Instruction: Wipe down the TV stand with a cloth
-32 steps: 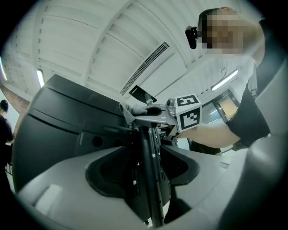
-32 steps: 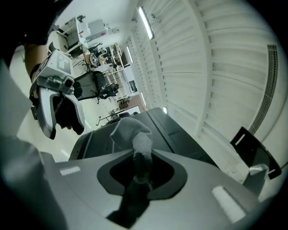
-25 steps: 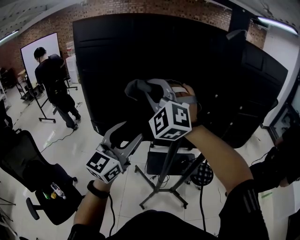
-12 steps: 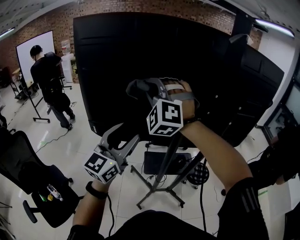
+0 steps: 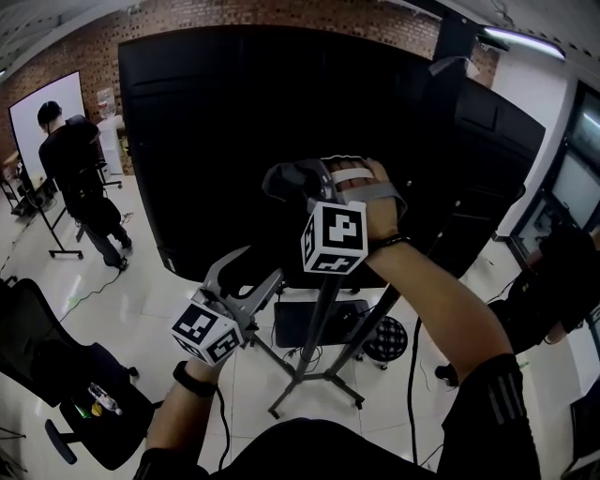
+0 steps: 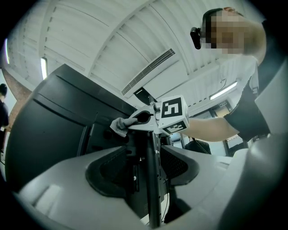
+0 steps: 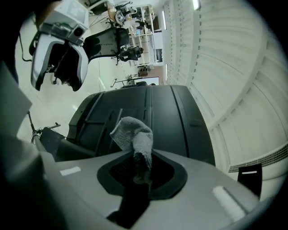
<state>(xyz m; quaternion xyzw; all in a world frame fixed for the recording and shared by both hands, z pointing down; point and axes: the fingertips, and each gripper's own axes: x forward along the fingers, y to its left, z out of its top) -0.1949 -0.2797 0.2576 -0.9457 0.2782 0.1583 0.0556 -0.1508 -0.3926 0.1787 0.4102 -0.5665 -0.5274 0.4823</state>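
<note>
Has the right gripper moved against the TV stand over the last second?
Yes, slightly: the right gripper, shut on the cloth, has shifted rightward relative to the TV stand's pole, though the head camera turned too.

This is an open office or lab-style workroom. A red brick wall (image 5: 234,11) runs along the top of the head view, above a glossy white tiled floor (image 5: 141,300). At the upper left, a person in dark clothes (image 5: 75,159) stands at a white board on a rolling frame (image 5: 23,131). A black swivel office chair (image 5: 47,356) sits at the lower left. A large black flat screen (image 5: 262,122) on a black metal floor stand (image 5: 307,361) fills the centre, and a tube light (image 5: 520,39) glows at the upper right. The left gripper view shows a white panelled ceiling (image 6: 103,31) with a long slotted vent (image 6: 148,71).
</note>
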